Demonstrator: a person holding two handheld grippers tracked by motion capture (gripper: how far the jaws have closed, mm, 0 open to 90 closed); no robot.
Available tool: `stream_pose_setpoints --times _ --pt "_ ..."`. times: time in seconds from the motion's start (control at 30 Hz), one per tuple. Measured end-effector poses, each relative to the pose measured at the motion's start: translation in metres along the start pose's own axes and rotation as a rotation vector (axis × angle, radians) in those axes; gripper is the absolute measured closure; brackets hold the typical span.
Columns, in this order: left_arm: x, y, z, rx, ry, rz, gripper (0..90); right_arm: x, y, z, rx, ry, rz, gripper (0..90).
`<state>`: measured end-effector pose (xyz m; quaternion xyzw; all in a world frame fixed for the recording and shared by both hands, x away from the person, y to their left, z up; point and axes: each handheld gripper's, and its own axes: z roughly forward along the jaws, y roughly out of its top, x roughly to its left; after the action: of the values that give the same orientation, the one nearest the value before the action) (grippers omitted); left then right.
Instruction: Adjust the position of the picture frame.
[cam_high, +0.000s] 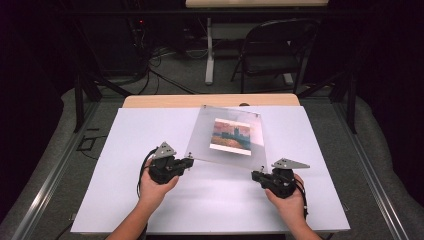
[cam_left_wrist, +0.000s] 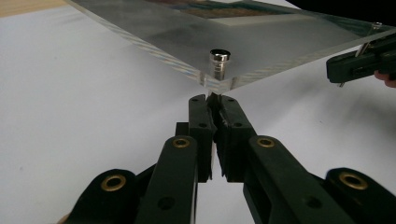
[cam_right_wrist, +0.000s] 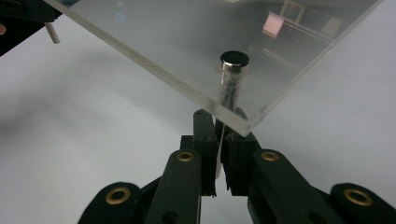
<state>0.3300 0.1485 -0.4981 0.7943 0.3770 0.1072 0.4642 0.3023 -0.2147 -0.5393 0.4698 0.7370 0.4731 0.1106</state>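
so the table (cam_high: 150, 101) is a light wood top, mostly covered by a big white sheet (cam_high: 215, 200) that runs from mid-frame down to the bottom edge. a strip of bare wood shows along the upper edge. a clear acrylic picture frame (cam_high: 200, 137) sits over the sheet's upper middle, near edge raised.

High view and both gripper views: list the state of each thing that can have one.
Clear acrylic picture frame: near edge lifted off the white table, tilted.
Left gripper: shut on the frame's near-left corner post.
Right gripper: shut on the near-right corner post.
Black folding chair: unfolded, upright.
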Motion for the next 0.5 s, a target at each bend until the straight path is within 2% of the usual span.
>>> stream_pose_setpoints --times 0.27,0.5 --pt "0.003 -0.016 -0.019 -0.002 0.031 -0.024 85.3 0.002 0.012 0.025 0.019 0.027 -0.013 85.0" --pt "0.014 -0.027 -0.021 0.010 0.060 -0.070 85.3 0.008 0.018 0.041 0.036 0.035 -0.053 84.9"
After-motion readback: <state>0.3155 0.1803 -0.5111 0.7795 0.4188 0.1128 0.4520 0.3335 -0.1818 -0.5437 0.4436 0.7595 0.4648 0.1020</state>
